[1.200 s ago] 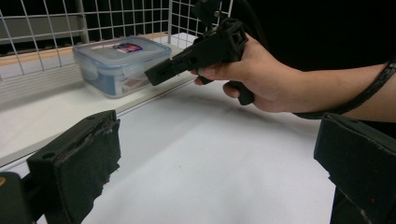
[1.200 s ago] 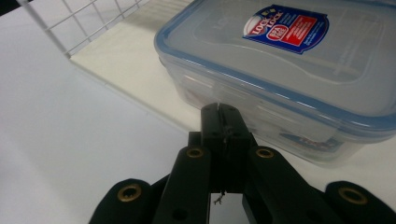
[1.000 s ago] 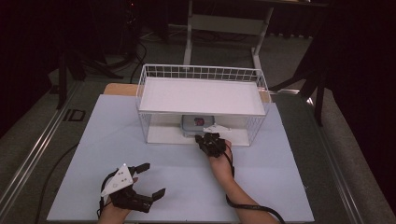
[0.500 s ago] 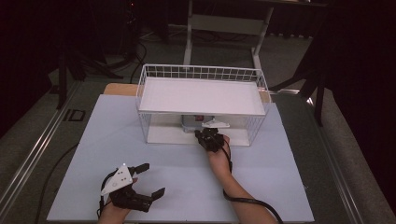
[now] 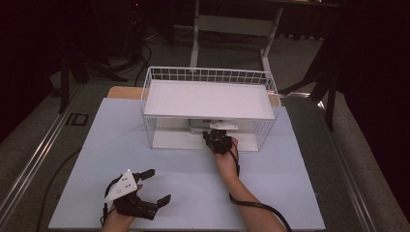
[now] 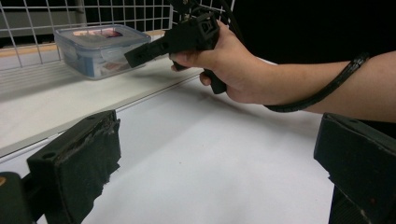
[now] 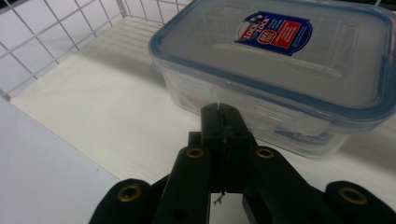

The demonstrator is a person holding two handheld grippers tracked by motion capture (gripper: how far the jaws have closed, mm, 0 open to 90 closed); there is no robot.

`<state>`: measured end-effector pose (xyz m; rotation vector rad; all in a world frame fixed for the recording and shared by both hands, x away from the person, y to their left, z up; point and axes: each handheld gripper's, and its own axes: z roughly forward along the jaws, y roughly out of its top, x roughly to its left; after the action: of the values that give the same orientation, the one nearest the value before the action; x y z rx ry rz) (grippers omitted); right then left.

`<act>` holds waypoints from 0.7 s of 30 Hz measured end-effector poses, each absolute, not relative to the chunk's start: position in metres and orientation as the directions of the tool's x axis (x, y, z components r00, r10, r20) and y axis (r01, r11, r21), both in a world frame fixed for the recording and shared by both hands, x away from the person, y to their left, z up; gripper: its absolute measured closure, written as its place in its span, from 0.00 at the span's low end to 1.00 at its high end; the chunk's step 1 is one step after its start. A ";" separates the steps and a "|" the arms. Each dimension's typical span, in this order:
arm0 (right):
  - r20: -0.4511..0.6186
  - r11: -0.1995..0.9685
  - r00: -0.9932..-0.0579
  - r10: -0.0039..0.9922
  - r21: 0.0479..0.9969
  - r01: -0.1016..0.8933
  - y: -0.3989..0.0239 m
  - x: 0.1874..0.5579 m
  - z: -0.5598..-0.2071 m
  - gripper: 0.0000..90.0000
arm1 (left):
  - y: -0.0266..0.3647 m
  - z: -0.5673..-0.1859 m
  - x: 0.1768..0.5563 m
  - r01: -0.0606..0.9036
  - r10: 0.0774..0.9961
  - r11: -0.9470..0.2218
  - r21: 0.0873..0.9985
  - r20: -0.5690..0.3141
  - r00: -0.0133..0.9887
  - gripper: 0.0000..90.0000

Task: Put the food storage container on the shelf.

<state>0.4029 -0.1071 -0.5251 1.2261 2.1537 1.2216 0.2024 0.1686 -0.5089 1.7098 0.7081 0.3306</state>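
Note:
A clear plastic container (image 7: 280, 60) with a blue-rimmed lid and a label stands on the lower shelf of a white wire rack (image 5: 209, 99). It also appears in the left gripper view (image 6: 100, 46) and under the upper shelf in the high view (image 5: 200, 126). My right gripper (image 7: 223, 112) is shut with nothing between its jaws. Its tip sits right at the container's front wall below the lid rim; I cannot tell if it touches. It reaches into the rack (image 5: 215, 136). My left gripper (image 5: 158, 186) rests open at the table's front left, its jaws wide apart (image 6: 217, 163).
The rack's upper shelf (image 5: 208, 96) overhangs the container, and wire walls close the rack's sides and back. A white mat (image 5: 193, 183) covers the table. A cable (image 5: 261, 208) trails from the right gripper along the forearm.
My right gripper has crept a little farther into the rack toward the container. The left gripper has stayed where it was.

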 end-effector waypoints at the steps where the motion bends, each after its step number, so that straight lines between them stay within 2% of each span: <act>1: 0.093 0.240 -0.549 0.831 0.829 0.505 -0.107 0.403 -0.525 1.00 | 0.169 -0.509 0.203 0.280 0.617 -0.120 0.953 -0.149 0.773 0.02; 4: 0.119 0.224 -0.534 0.837 0.816 0.533 -0.106 0.403 -0.526 1.00 | 0.168 -0.509 0.203 0.283 0.613 -0.125 0.951 -0.150 0.775 0.02; 12: 0.116 0.223 -0.565 0.817 0.840 0.495 -0.109 0.393 -0.522 0.99 | 0.166 -0.508 0.204 0.278 0.605 -0.123 0.953 -0.150 0.782 0.02; 21: 0.077 0.245 -0.577 0.813 0.854 0.459 -0.115 0.375 -0.519 0.86 | 0.163 -0.507 0.203 0.257 0.620 -0.157 0.954 -0.107 0.778 0.02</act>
<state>0.3745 -0.1153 -0.5189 1.1661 2.1414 1.2663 0.2025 0.1635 -0.5069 1.7405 0.6885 0.3666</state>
